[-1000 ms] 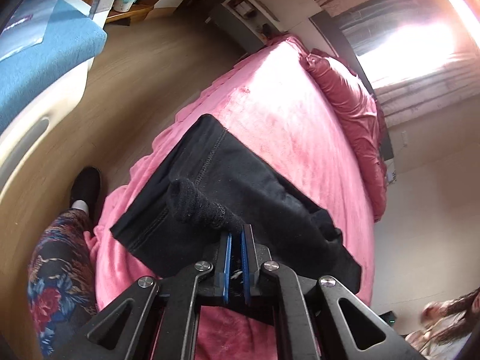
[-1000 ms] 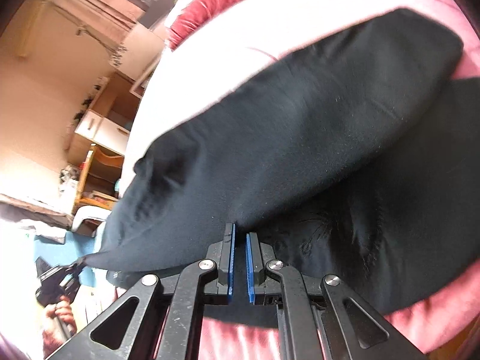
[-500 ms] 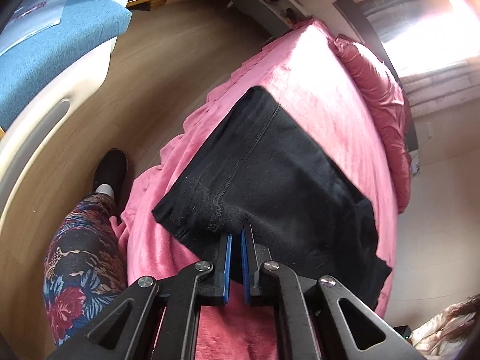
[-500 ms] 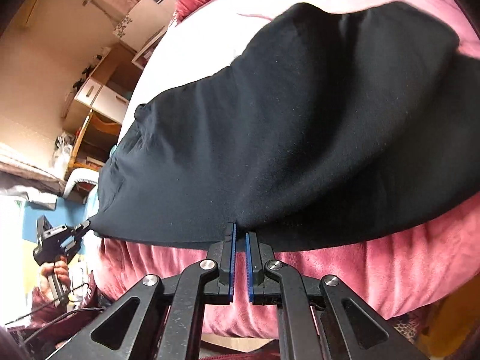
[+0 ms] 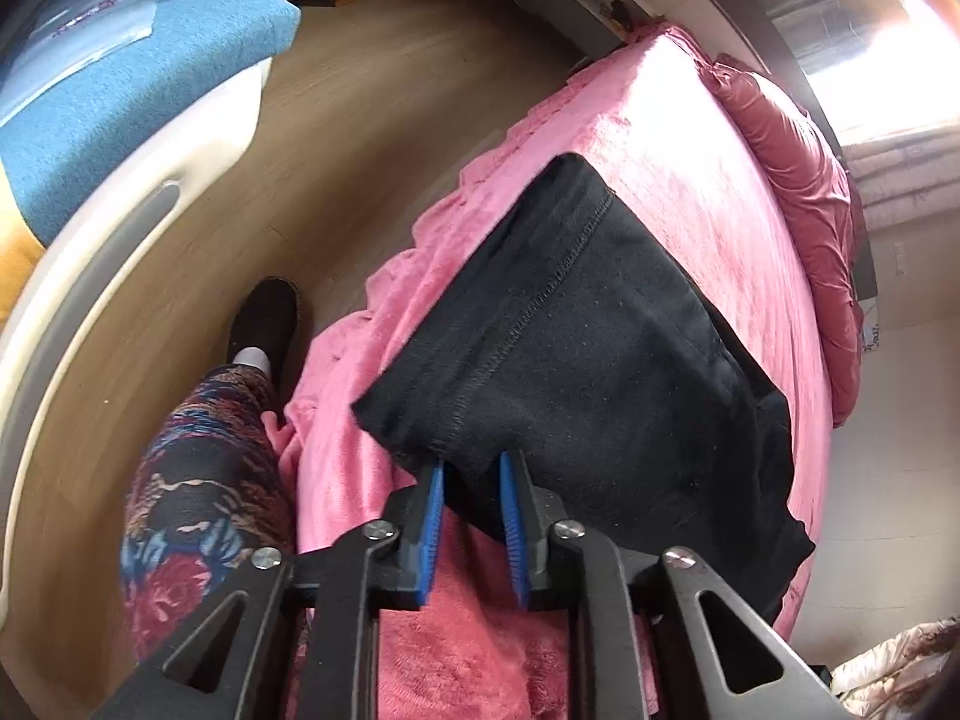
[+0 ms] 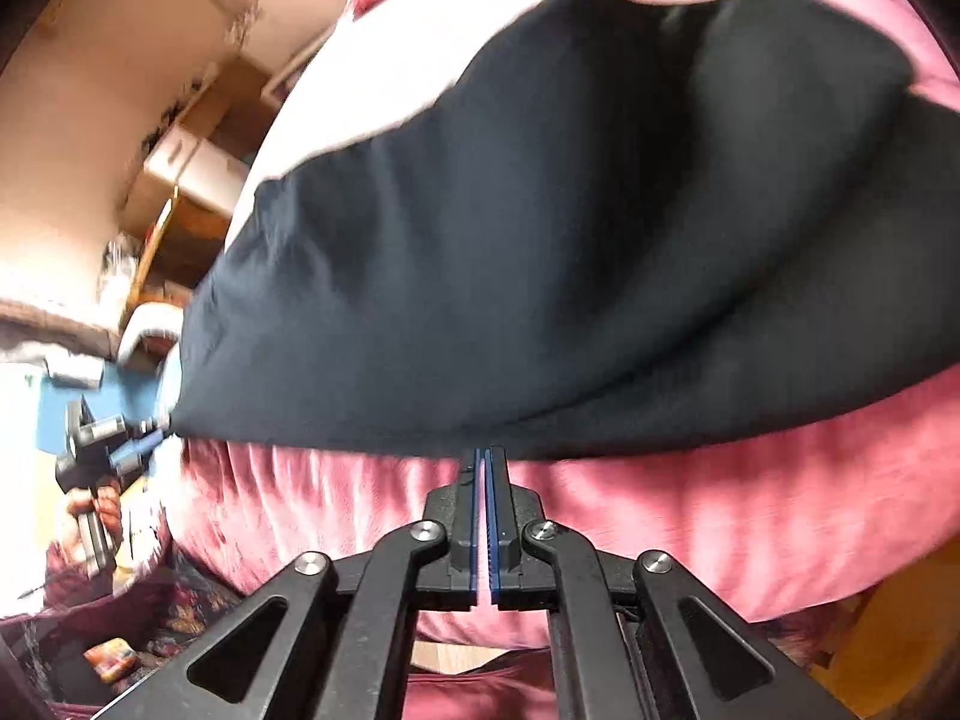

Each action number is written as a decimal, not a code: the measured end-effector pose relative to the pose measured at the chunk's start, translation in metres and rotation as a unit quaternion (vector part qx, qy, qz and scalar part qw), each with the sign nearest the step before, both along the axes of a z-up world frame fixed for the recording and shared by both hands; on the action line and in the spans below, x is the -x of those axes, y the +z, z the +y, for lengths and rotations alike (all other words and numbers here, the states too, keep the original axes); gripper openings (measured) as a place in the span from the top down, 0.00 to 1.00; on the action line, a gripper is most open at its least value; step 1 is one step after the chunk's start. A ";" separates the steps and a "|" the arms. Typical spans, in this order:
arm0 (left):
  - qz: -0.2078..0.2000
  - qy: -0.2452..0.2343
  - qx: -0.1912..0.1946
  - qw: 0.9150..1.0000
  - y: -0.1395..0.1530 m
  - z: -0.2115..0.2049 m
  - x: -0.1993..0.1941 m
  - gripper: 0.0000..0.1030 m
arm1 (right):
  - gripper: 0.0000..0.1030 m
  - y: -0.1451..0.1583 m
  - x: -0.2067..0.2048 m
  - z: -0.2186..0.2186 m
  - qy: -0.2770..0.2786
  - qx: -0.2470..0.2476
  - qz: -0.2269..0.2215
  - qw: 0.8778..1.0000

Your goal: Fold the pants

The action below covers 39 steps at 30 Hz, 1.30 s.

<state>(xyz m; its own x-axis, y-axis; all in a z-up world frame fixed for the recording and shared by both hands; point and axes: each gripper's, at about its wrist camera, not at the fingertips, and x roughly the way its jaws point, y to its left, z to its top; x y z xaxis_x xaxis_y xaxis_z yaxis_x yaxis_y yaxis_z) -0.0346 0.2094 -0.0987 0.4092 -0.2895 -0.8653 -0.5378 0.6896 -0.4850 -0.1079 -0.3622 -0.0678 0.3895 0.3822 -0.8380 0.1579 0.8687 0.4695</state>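
1. Your left gripper (image 5: pixel 471 468) stands open, blue pads apart, with the near corner of the black pants (image 5: pixel 588 348) lying between the tips and not pinched.
2. Your right gripper (image 6: pixel 483 456) is pressed closed on the pants' near hem.
3. The pants lie folded on the pink bedspread (image 5: pixel 690 138), their long axis running away from your left fingers up the bed; the right gripper is the only one gripping.
4. No brand, label or readable writing shows anywhere.
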 end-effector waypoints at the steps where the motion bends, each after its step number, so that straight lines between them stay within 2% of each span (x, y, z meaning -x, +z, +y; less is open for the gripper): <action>1: -0.001 0.004 -0.008 1.000 0.004 0.002 0.003 0.80 | 0.92 0.004 0.000 -0.013 -0.024 0.000 -0.007 1.000; 3: -0.003 0.017 -0.034 0.999 0.012 0.006 0.010 0.80 | 0.80 0.011 -0.002 -0.050 -0.095 -0.003 -0.025 0.995; 4: -0.006 0.024 -0.054 0.998 0.017 0.008 0.014 0.80 | 0.64 0.012 -0.003 -0.068 -0.128 -0.007 -0.031 0.991; 5: -0.015 0.026 -0.068 0.997 0.024 0.009 0.016 0.80 | 0.57 0.013 -0.005 -0.084 -0.162 -0.006 -0.037 0.986; 6: -0.025 0.024 -0.078 0.996 0.029 0.008 0.017 0.80 | 0.55 0.013 -0.008 -0.101 -0.194 0.000 -0.041 0.980; 9: -0.056 0.003 -0.097 0.994 0.042 0.000 0.015 0.80 | 0.55 0.007 -0.018 -0.144 -0.267 -0.011 -0.047 0.963; 11: -0.073 -0.031 -0.099 0.992 0.049 -0.013 0.009 0.80 | 0.57 0.003 -0.027 -0.165 -0.303 -0.013 -0.053 0.951; 14: -0.083 -0.084 -0.112 0.987 0.053 -0.040 -0.002 0.80 | 0.62 -0.001 -0.040 -0.181 -0.336 -0.009 -0.052 0.940; 18: -0.101 -0.157 -0.108 0.977 0.058 -0.079 -0.016 0.80 | 0.62 -0.005 -0.057 -0.205 -0.368 -0.020 -0.053 0.928; 21: -0.100 -0.204 -0.103 0.968 0.053 -0.105 -0.023 0.79 | 0.62 -0.011 -0.070 -0.214 -0.382 -0.023 -0.046 0.923; 25: -0.088 -0.243 -0.094 0.961 0.049 -0.135 -0.031 0.79 | 0.63 -0.010 -0.085 -0.216 -0.391 -0.019 -0.039 0.920; 26: -0.086 -0.252 -0.092 0.960 0.047 -0.141 -0.032 0.79 | 0.67 -0.008 -0.087 -0.220 -0.389 -0.014 -0.038 0.920; 27: -0.085 -0.261 -0.091 0.957 0.046 -0.148 -0.033 0.79 | 0.86 -0.003 -0.090 -0.221 -0.383 -0.006 -0.039 0.923; 28: -0.086 -0.274 -0.089 0.954 0.045 -0.156 -0.034 0.79 | 0.89 0.002 -0.092 -0.222 -0.374 0.000 -0.040 0.926; 32: -0.092 -0.325 -0.088 0.937 0.048 -0.183 -0.038 0.79 | 0.90 0.036 -0.086 -0.218 -0.337 0.039 -0.065 0.938; 34: -0.098 -0.351 -0.085 0.927 0.048 -0.194 -0.039 0.79 | 0.90 0.049 -0.070 -0.216 -0.334 0.050 -0.073 0.938; 39: -0.098 -0.397 -0.076 0.909 0.041 -0.220 -0.044 0.79 | 0.90 0.076 -0.024 -0.221 -0.347 0.079 -0.073 0.932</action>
